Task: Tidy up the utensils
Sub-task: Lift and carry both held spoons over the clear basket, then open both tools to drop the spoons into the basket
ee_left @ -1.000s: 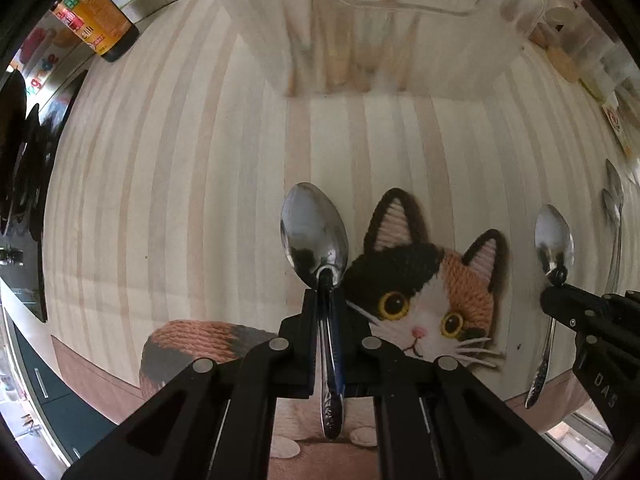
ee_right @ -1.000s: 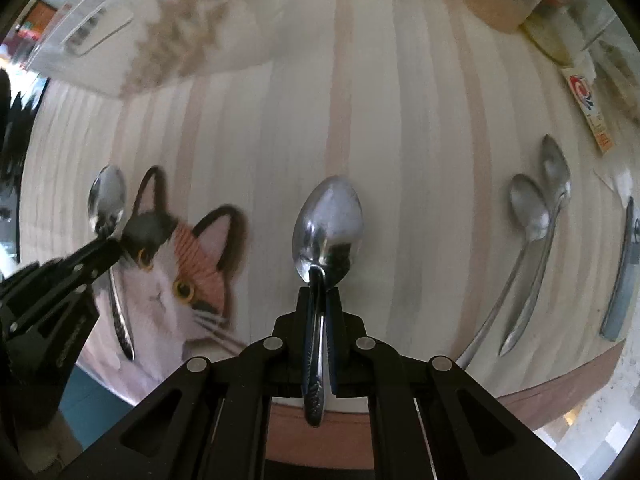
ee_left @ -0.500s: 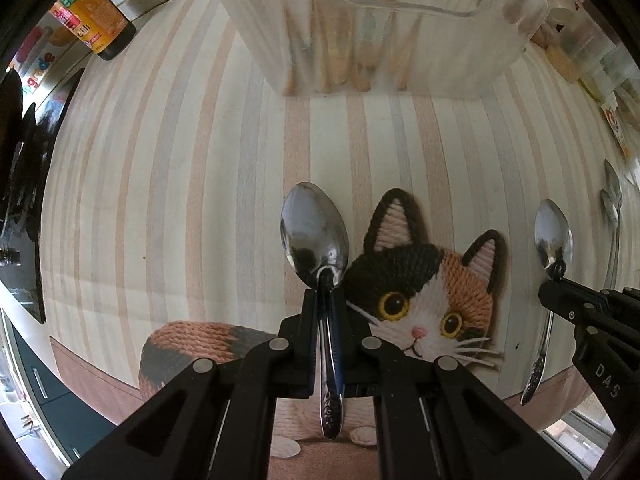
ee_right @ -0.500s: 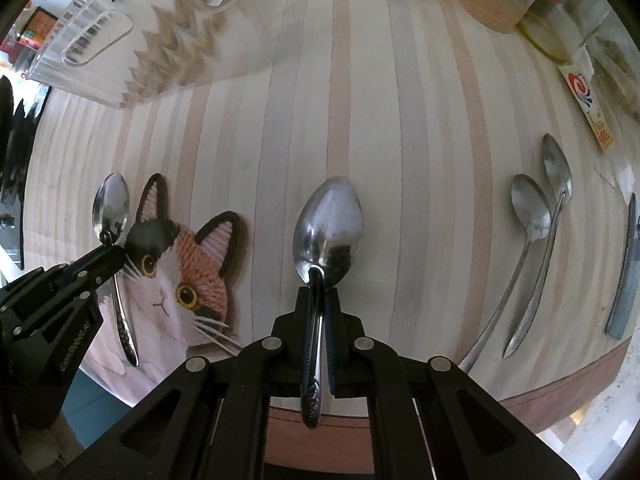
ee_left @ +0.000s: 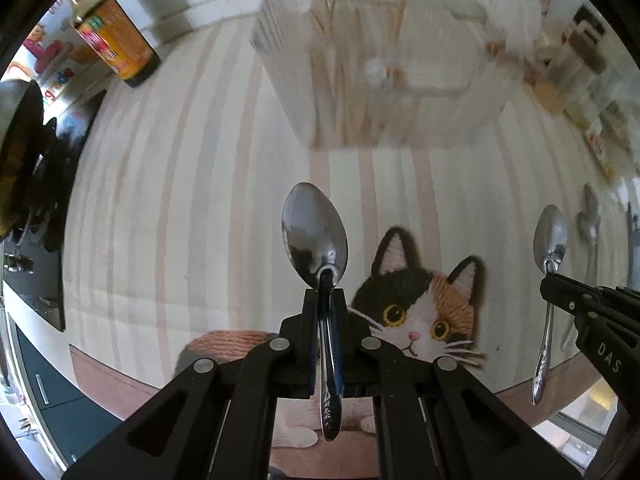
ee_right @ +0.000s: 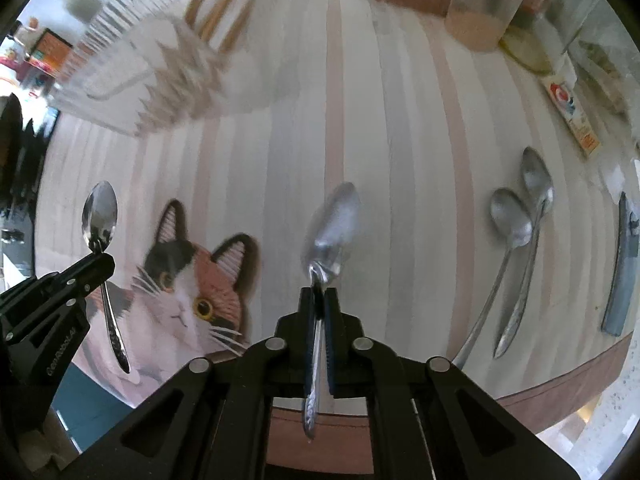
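Observation:
My left gripper is shut on a steel spoon, bowl forward, held above the striped tabletop. My right gripper is shut on a second steel spoon, its bowl tilted and blurred. Each gripper with its spoon shows in the other view: the right one at the right edge, the left one at the left. A clear plastic utensil basket holding wooden chopsticks stands at the back; it also shows in the right wrist view. Two more spoons lie on the table to the right.
A cat-shaped mat lies at the table's front edge, between the grippers. A brown sauce bottle stands back left by a dark stove. Jars and packets line the back right. A grey flat tool lies far right.
Both grippers have lifted and tilted up, so the basket looks farther and lower in view. The spoon in the right gripper has rotated slightly. Both grips are unchanged.

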Action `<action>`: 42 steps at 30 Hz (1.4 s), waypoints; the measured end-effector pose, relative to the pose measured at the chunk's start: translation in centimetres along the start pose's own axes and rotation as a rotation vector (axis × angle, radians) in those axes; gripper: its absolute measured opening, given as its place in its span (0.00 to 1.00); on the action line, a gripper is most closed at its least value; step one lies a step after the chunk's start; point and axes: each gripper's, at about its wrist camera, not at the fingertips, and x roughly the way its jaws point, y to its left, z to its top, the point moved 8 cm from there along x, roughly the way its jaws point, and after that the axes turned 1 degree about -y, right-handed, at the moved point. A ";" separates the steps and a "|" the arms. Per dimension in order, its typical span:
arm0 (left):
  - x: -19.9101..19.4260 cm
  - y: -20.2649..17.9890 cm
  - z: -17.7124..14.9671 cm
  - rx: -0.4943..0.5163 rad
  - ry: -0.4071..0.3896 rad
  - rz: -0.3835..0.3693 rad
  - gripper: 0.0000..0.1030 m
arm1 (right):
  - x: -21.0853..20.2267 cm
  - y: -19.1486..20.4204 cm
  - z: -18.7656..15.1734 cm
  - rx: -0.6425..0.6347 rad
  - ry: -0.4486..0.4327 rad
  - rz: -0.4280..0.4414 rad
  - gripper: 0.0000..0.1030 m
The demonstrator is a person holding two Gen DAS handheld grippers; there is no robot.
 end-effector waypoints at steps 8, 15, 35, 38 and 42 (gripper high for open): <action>-8.0 1.0 3.0 -0.050 -0.149 -0.067 0.03 | -6.2 0.3 3.4 0.000 -0.090 0.082 0.02; -12.4 1.5 9.3 -0.088 -0.238 -0.158 0.03 | -11.8 2.5 8.5 -0.011 -0.186 0.191 0.02; -5.7 3.5 21.5 -0.066 -0.157 -0.074 0.07 | -4.1 5.9 23.5 -0.021 -0.091 0.088 0.04; -5.9 4.6 21.0 -0.079 -0.190 0.006 0.10 | -4.4 4.9 23.1 -0.001 -0.114 0.088 0.11; -6.8 5.7 20.0 -0.108 -0.247 0.086 0.57 | -6.0 2.5 21.5 0.034 -0.157 0.075 0.18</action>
